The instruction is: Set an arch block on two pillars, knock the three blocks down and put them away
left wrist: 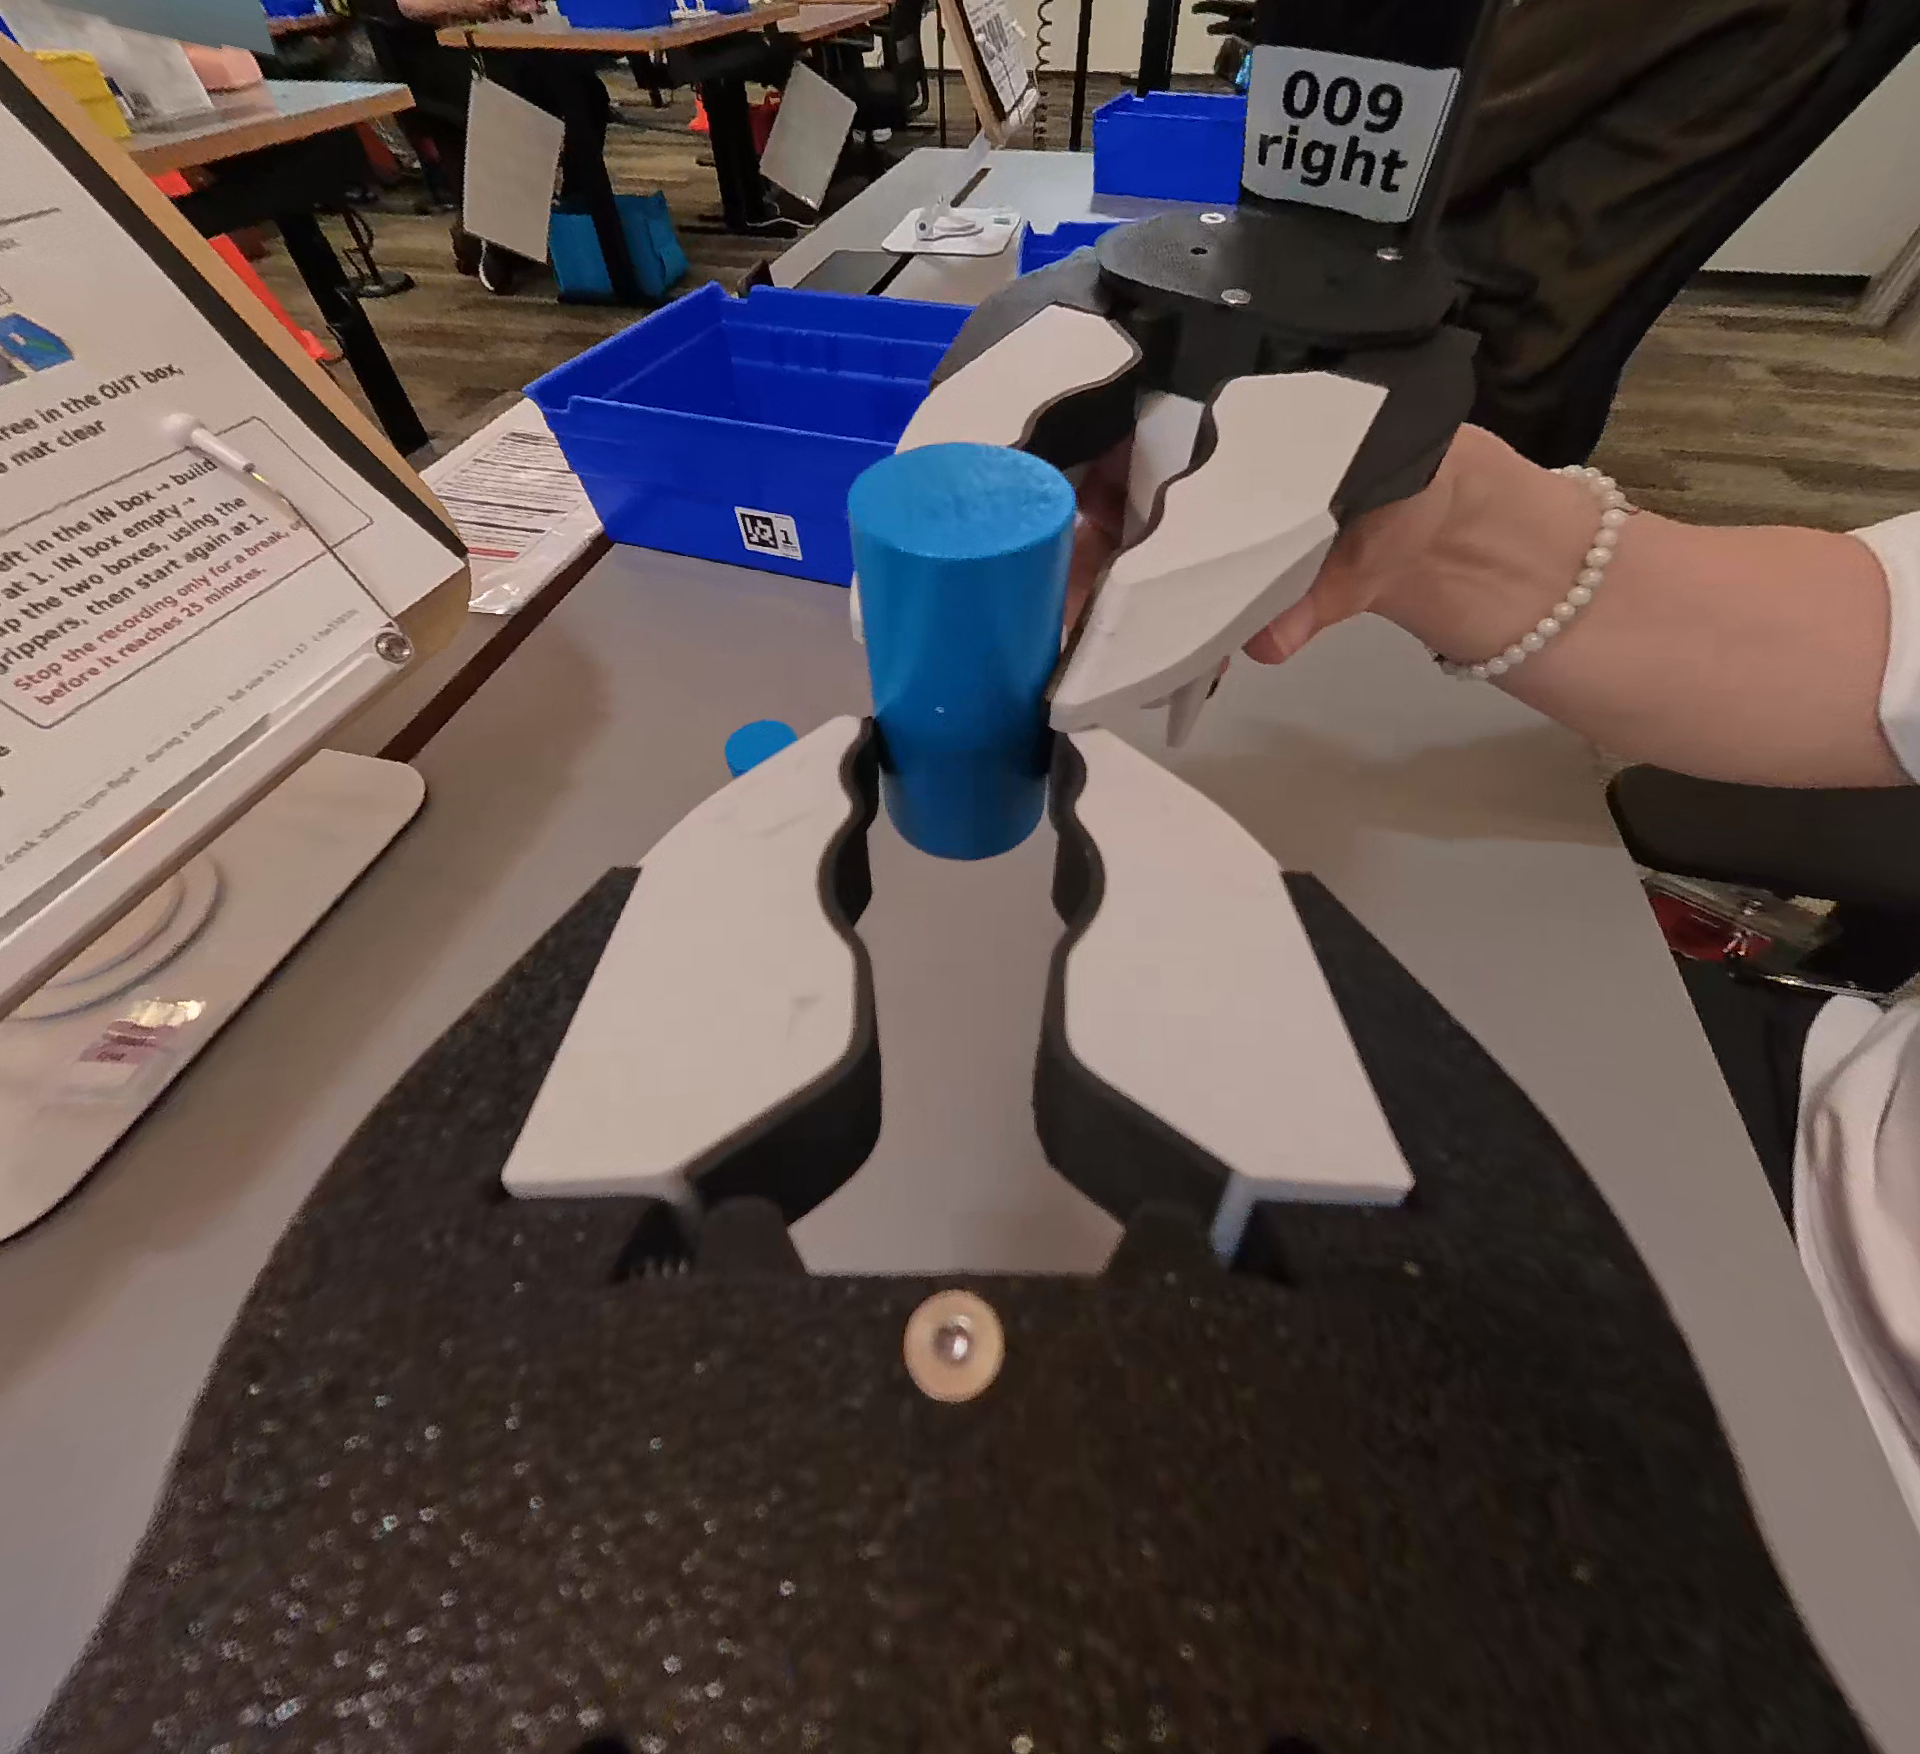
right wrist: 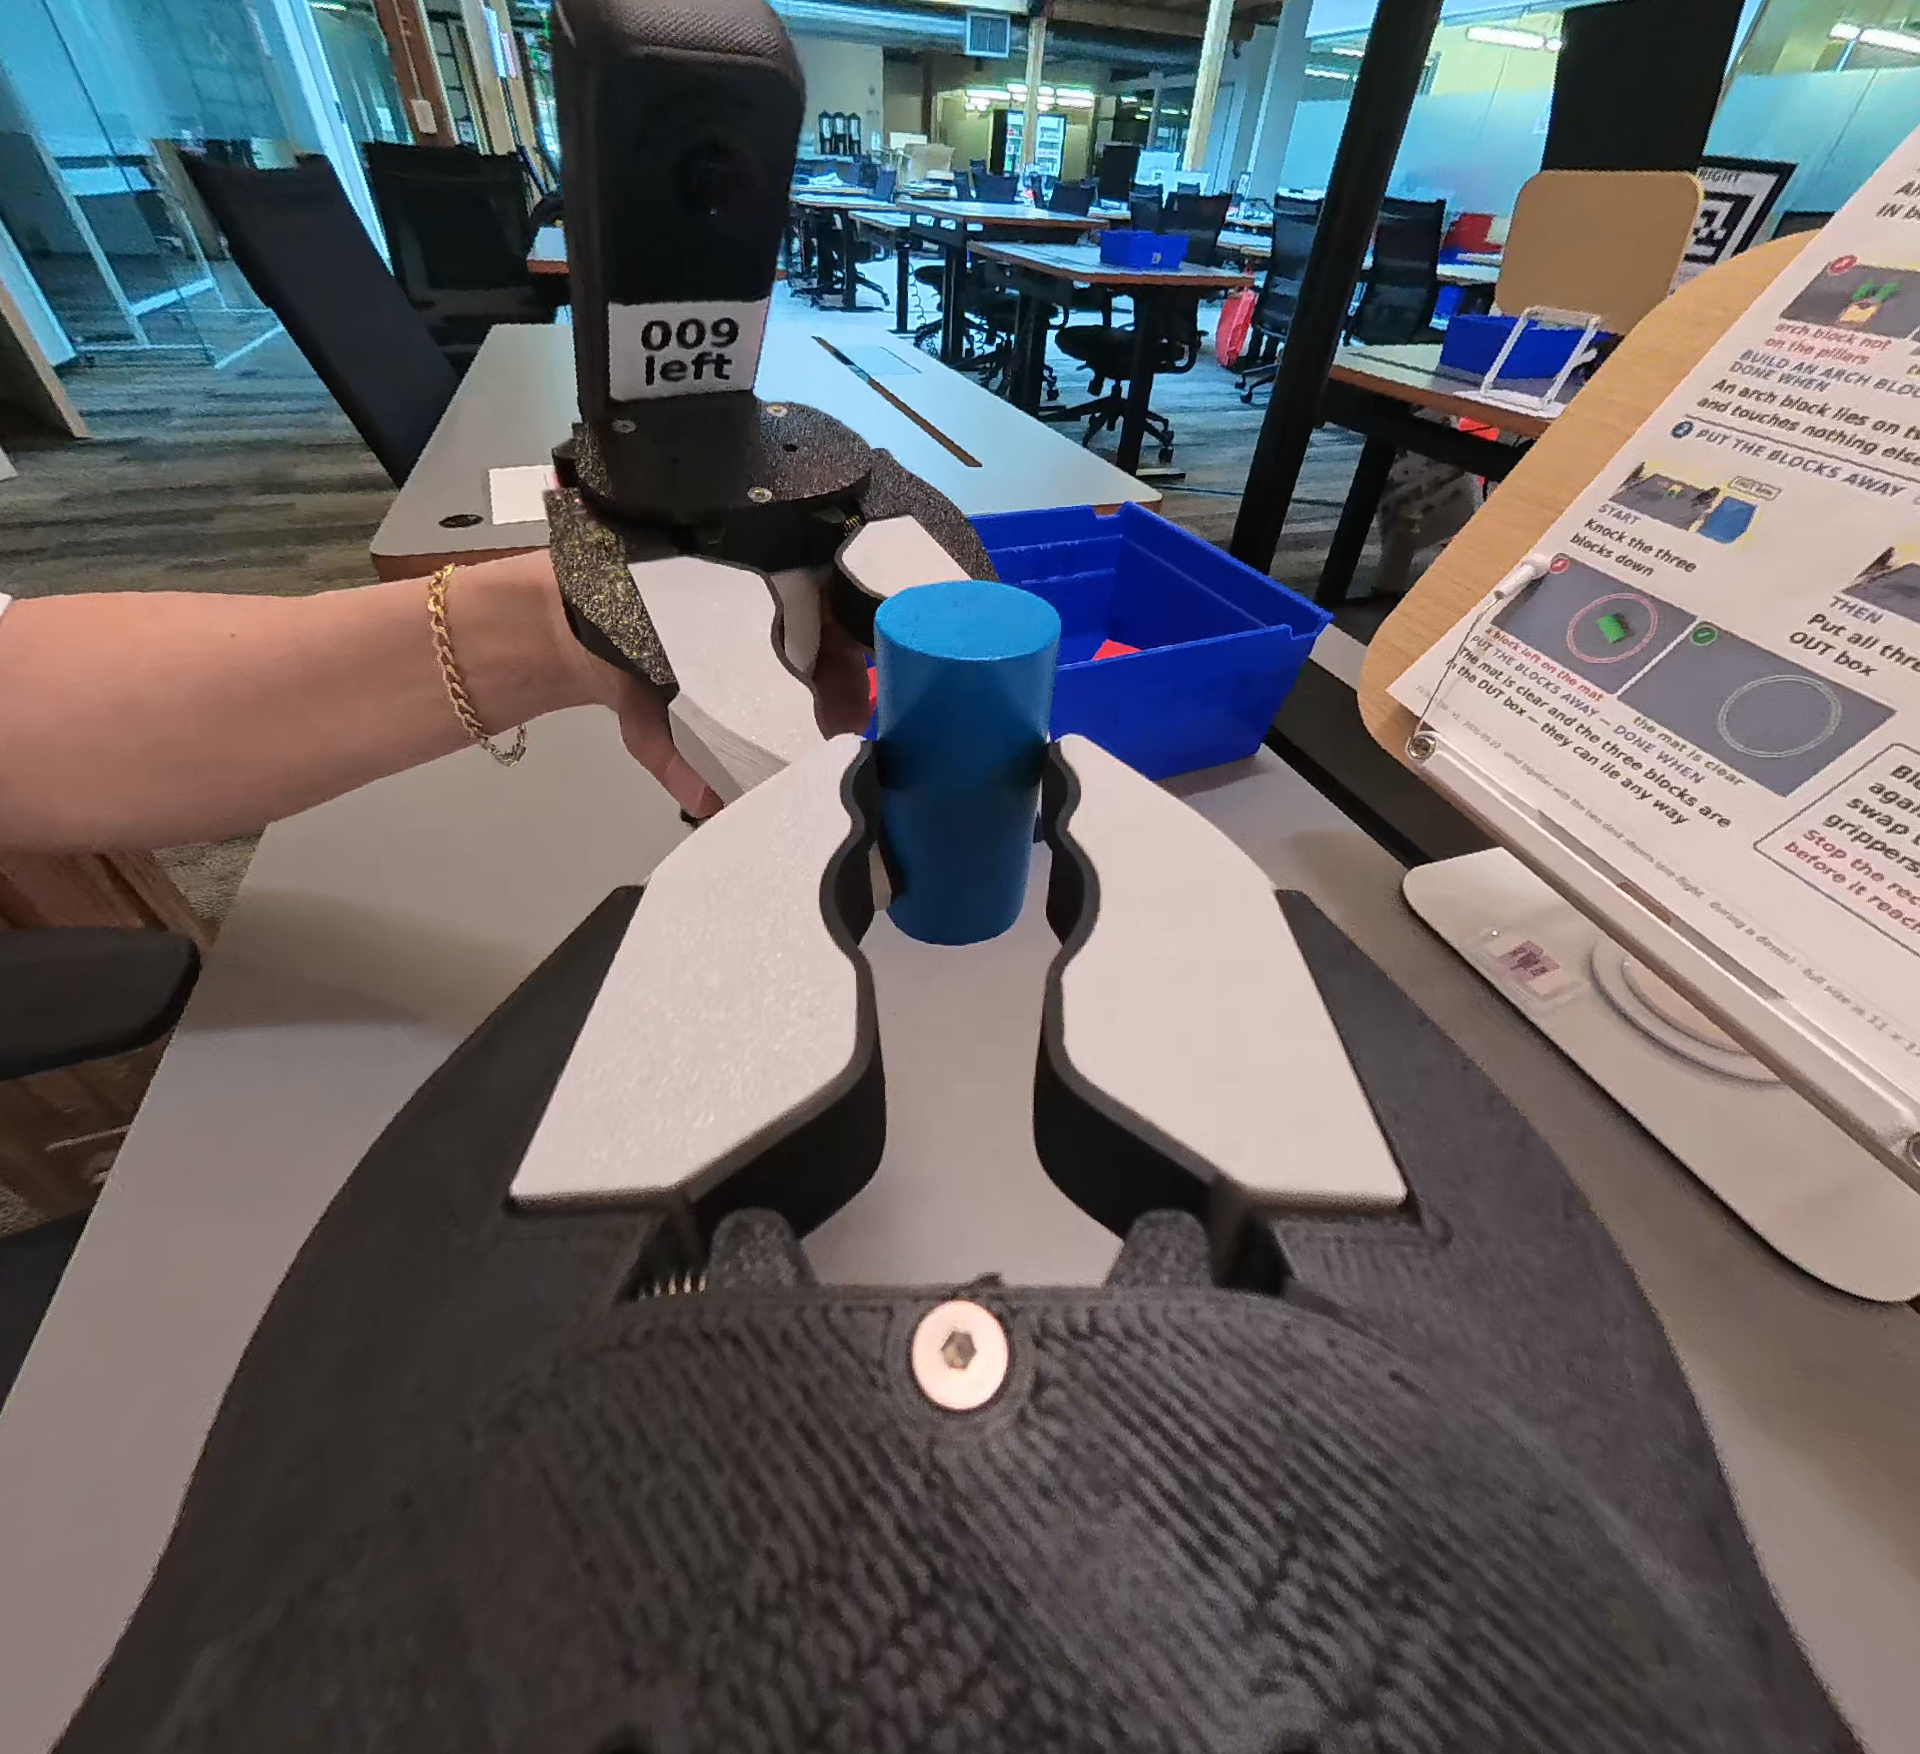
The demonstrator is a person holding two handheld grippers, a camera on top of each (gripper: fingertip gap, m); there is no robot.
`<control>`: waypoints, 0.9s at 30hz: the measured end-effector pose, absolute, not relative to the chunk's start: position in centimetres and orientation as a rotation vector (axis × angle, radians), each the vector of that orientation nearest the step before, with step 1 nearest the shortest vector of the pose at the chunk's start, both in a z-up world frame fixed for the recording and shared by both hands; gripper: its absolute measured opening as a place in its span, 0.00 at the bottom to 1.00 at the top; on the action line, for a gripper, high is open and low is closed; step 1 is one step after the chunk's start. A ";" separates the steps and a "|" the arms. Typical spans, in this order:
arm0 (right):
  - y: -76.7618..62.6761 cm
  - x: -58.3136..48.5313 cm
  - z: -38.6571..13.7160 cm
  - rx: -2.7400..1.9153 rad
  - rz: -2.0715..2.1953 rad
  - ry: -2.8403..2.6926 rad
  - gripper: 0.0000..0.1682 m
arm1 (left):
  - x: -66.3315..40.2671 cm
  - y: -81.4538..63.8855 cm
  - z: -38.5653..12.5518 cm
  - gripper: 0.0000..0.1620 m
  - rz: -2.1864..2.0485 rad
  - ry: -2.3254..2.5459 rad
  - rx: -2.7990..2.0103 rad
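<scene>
Closest to the left wrist camera, the left gripper [left wrist: 961, 748] is clamped narrowly on the lower part of an upright blue cylinder [left wrist: 961, 582], its two fingertips pressing the sides over the middle of the grey table [left wrist: 1351, 821]; whether the cylinder's base rests on the table cannot be told. Just left of the fingertips a small blue piece [left wrist: 758, 746] peeks out, mostly hidden. From the far side, one finger of the right gripper touches the cylinder's right side and the other passes behind its top; a hand [left wrist: 1403, 561] wearing a pearl bracelet holds that gripper. In the right wrist view, the right gripper [right wrist: 961, 769] is likewise closed on the cylinder's lower part. An instruction board [left wrist: 156, 509] on a stand sits at the table's left edge, and a blue bin [left wrist: 727, 416] at the far edge. In the right wrist view a second hand [right wrist: 644, 717] with a gold chain holds the left gripper just behind the cylinder. Farther off another blue bin [right wrist: 1174, 644] holds a red object [right wrist: 1117, 650], with a second board [right wrist: 1662, 613] along the right edge.
</scene>
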State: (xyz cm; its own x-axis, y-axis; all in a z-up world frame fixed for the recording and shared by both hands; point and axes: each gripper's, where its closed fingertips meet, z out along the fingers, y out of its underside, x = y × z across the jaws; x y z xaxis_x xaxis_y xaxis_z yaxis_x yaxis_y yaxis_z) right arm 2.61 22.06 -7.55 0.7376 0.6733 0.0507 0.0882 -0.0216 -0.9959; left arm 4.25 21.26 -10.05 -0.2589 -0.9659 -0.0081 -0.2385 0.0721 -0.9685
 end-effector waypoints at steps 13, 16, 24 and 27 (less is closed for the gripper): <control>21.9 2.8 -7.9 -1.558 0.487 -0.658 0.18 | 3.6 21.9 -6.0 0.34 -1.266 1.550 -1.131; 21.8 2.5 -8.1 -1.558 0.489 -0.669 0.18 | 4.0 21.4 -6.6 0.28 -1.238 1.596 -1.121; 21.8 3.3 -9.1 -1.583 0.458 -0.677 0.18 | 4.6 21.1 -7.7 0.19 -1.229 1.640 -1.114; 21.8 3.7 -9.4 -1.590 0.478 -0.667 0.18 | 5.0 21.1 -8.1 0.19 -1.244 1.634 -1.139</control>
